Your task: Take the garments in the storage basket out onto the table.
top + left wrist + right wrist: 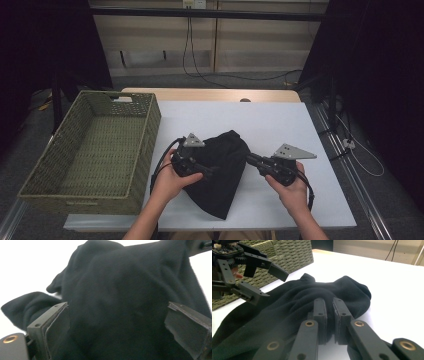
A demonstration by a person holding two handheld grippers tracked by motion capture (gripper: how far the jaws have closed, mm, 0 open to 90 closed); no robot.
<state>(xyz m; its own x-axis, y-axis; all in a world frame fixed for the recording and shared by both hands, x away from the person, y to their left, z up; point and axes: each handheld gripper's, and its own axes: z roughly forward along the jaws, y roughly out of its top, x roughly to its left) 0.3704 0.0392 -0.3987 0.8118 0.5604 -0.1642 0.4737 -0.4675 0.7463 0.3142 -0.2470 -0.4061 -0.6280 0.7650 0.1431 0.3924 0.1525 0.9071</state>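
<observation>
- A woven green basket stands at the left end of the white table; in the right gripper view its wall rises just behind the cloth.
- The left gripper is held in the person's left hand, just right of the basket, and points right, over the black cloth.
- Its jaws stand wide apart. In the left gripper view the cloth bulges between and beyond them, and the pads do not press on it. In the right gripper view the same gripper hangs spread just above the cloth's left part.
- The black cloth, a soft bunched garment, lies in the middle of the table between the two hands, its narrow end toward the near edge.
- The right gripper, held in the right hand, points left at the cloth's right edge.
- In the right gripper view its jaws are drawn narrow, pinching a fold of the cloth between the pads; the fold puckers around them.
</observation>
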